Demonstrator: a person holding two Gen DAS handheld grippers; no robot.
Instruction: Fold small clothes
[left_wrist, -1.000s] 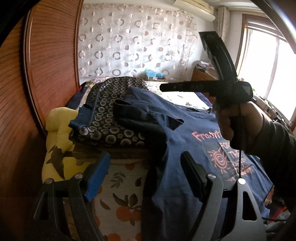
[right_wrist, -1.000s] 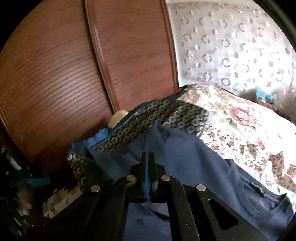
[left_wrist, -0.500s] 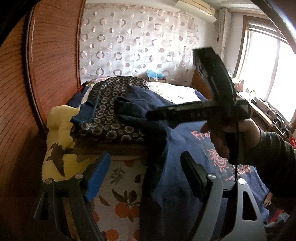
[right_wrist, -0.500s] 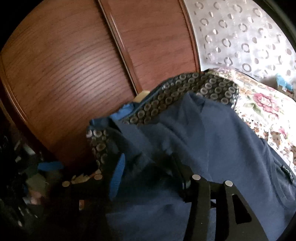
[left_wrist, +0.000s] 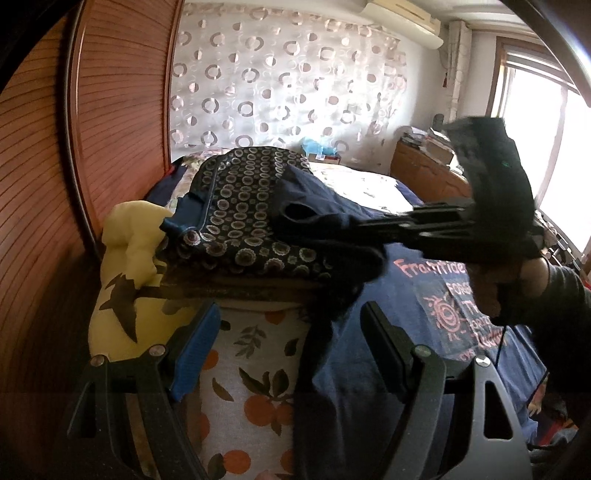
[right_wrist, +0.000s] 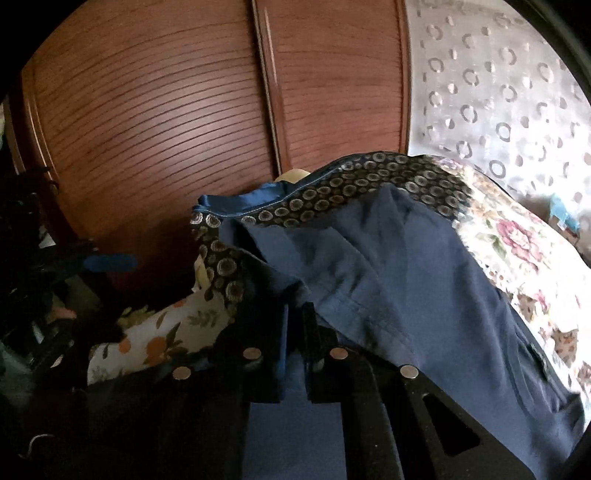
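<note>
Right gripper (right_wrist: 294, 325) has closed again — pinching the navy T-shirt's (right_wrist: 424, 295) sleeve.

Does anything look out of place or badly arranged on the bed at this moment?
Yes. The navy T-shirt is not flat: its sleeve lies bunched over the circle-patterned cushion, and its edge hangs over the bed's side. The right gripper is nearly closed at that sleeve.

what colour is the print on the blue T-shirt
Pinkish-red lettering and a sun-like motif on the navy T-shirt; it shows best in the left wrist view.

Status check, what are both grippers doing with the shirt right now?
Left hand-held gripper open, empty. Right hand-held gripper nearly shut at the navy shirt sleeve; grip unclear. Patterned pillow under the sleeve.
</note>
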